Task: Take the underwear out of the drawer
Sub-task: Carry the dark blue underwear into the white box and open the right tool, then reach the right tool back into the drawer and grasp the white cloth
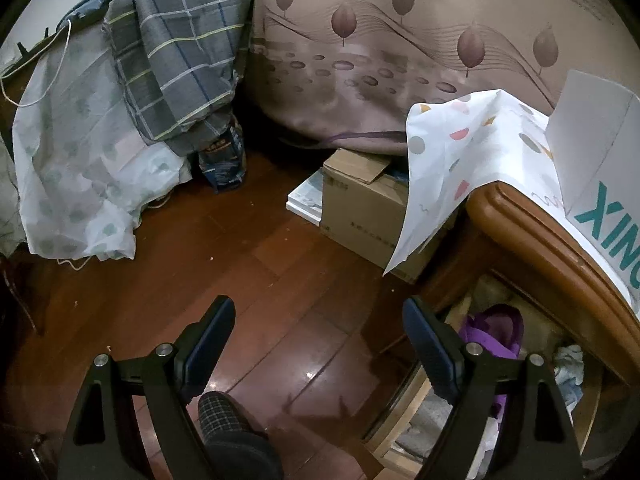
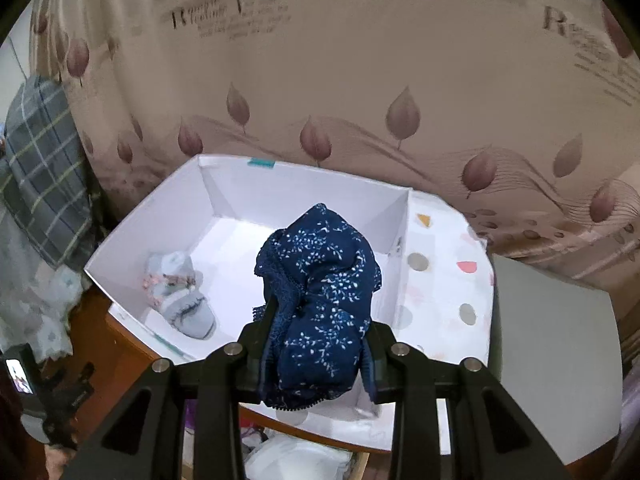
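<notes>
The navy floral underwear (image 2: 320, 300) is clamped between the right gripper (image 2: 316, 356) jaws at lower centre, above the white box (image 2: 224, 192); the left gripper (image 1: 320, 340) is held wide open and empty, the open drawer (image 1: 400, 412) at lower right.

Drawer (image 1: 500, 360) interior mostly hidden under nightstand top and behind left gripper (image 1: 320, 344) finger; contents unclear. Box lettering (image 1: 612, 232) above drawer cut by frame edge. Right gripper (image 2: 316, 352) pads hidden by navy underwear (image 2: 320, 300).
</notes>
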A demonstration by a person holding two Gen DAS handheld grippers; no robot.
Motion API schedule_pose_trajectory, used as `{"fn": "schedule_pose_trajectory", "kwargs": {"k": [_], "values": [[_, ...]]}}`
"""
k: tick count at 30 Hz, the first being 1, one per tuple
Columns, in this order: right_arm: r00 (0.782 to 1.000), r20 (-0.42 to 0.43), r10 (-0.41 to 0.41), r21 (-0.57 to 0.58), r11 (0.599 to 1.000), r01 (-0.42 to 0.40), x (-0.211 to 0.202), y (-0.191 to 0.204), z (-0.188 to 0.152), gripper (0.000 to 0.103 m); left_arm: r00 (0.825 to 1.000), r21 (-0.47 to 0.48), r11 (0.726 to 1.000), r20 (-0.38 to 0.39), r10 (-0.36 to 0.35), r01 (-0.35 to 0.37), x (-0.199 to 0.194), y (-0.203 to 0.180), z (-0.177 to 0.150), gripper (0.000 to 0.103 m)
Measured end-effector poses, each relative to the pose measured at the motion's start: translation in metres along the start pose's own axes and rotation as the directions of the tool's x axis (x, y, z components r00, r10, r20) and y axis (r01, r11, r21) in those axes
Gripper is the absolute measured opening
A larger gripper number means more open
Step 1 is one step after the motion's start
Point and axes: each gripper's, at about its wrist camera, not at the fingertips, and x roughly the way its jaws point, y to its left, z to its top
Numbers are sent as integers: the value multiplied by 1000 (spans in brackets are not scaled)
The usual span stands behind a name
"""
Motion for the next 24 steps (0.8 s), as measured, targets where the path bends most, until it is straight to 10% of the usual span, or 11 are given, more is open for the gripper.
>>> {"fn": "schedule_pose_trajectory", "kwargs": {"k": [12, 24], "values": [[994, -102, -28, 18, 999, 30, 58, 2, -5, 37, 998, 93, 994, 1, -66, 66, -3, -25, -6, 84], [998, -42, -51, 33, 998, 52, 30, 3, -8, 67, 964, 269, 928, -132, -231, 259, -1, -75, -27, 87]]}}
